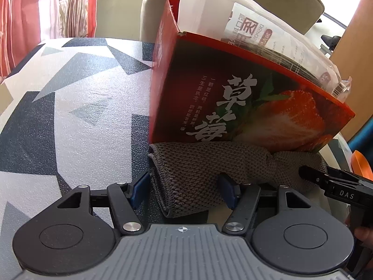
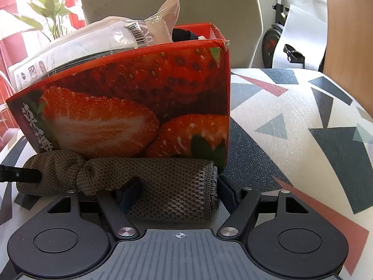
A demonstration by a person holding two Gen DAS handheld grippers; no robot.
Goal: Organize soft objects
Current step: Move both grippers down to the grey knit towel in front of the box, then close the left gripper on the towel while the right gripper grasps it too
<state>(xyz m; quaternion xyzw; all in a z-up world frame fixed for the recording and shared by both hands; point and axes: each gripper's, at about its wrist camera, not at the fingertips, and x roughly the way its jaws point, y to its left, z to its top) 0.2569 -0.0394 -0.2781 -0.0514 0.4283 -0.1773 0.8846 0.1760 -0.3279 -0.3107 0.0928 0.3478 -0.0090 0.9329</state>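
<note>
1. Grippers both work the same rolled grey-brown knit cloth (image 1: 198, 175), which lies on the patterned table (image 1: 81, 93) against the foot of the red strawberry box (image 1: 233, 107).
2. Left gripper (image 1: 184, 191): jaws partly spread, clamped across the cloth's left end. Left blue pad (image 1: 139, 186) sits at the roll's outer edge, right pad presses into the fabric.
3. Right gripper (image 2: 177, 193): jaws partly spread, grasping the cloth's right end. Left pad is dug in under the fabric, right pad sits at the end face of the roll.
4. Cloth is pinched into a waist near its middle, bulging on both sides.
5. Right gripper's black finger tip shows at the right of the left wrist view, touching the cloth.
6. White plastic package (image 2: 93, 44) with a barcode sticks out of the open box top.
7. Beige chair back (image 2: 174, 0) stands behind the box.
</note>
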